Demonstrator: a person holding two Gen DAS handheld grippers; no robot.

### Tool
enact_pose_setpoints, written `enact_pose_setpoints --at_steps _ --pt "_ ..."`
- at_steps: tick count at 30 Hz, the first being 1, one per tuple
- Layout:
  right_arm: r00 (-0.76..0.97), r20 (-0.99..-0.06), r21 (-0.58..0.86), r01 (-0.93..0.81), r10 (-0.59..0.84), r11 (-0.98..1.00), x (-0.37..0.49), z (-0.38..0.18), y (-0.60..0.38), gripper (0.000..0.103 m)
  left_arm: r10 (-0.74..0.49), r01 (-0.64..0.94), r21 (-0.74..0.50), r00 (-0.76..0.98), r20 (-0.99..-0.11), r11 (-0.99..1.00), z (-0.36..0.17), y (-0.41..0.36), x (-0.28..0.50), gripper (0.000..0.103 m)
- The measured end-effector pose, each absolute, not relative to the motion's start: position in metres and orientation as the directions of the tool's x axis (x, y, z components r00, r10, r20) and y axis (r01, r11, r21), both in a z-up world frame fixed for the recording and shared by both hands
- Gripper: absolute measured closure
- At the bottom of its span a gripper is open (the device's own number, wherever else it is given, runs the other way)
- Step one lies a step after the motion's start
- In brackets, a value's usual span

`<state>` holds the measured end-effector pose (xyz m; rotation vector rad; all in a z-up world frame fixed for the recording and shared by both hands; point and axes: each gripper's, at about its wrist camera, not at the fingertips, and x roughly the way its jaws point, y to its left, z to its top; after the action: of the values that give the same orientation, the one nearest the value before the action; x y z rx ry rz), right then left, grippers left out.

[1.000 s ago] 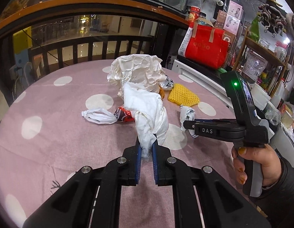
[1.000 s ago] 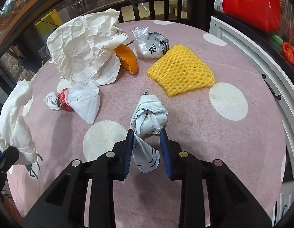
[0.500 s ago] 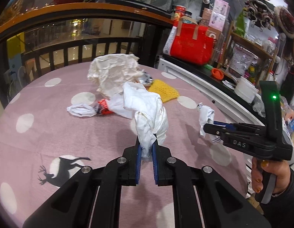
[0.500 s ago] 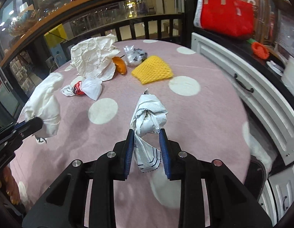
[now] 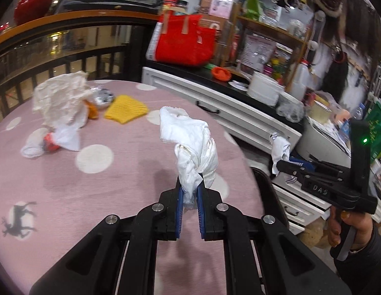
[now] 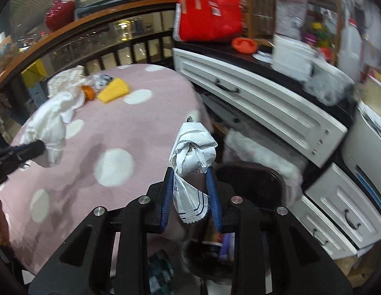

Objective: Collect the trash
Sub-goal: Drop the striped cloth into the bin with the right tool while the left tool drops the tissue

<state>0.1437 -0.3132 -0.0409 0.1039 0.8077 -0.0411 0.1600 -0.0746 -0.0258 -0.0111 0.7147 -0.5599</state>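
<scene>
Your left gripper (image 5: 189,198) clamps the white tissue (image 5: 194,145) between its jaws; your right gripper (image 6: 189,196) pinches the crumpled wrapper (image 6: 193,156) likewise.

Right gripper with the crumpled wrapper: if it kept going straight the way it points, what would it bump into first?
Probably the dark chair seat just beyond the right gripper and its wrapper, though depth is unclear.

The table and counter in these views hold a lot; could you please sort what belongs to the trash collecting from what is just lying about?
Job:
white tissue wad in left hand-held gripper
printed wrapper in right hand-held gripper
crumpled paper
yellow foam net

Lying about:
red bag
white pot
</scene>
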Motion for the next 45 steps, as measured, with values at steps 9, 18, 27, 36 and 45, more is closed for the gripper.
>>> enact_pose_setpoints --at_steps 9,18,27,36,45 --pt "0.556 -0.829 0.090 0.229 -0.054 0.969 0.134 -0.125 -0.377 0.075 -0.586 0.626 -0.198 0.507 -0.631 0.754 -0.028 -0.155 0.146 0.093" --pt "0.464 -0.884 0.111 0.327 -0.057 0.938 0.134 -0.184 -0.407 0.048 -0.607 0.692 -0.211 0.396 -0.689 0.690 -0.053 -0.213 0.137 0.093" --pt "0.513 -0.839 0.102 0.475 -0.181 0.874 0.092 -0.151 -0.455 0.037 -0.575 0.731 -0.204 0.300 -0.761 0.651 -0.093 -0.261 0.135 0.093" --pt "0.503 -0.835 0.135 0.578 -0.221 0.805 0.059 -0.139 -0.490 0.037 -0.504 0.758 -0.159 0.246 -0.828 0.633 -0.137 -0.302 0.130 0.093" --pt "0.519 -0.820 0.137 0.589 -0.242 0.797 0.049 -0.129 -0.492 0.037 -0.437 0.772 -0.112 0.228 -0.870 0.626 -0.168 -0.324 0.129 0.090"
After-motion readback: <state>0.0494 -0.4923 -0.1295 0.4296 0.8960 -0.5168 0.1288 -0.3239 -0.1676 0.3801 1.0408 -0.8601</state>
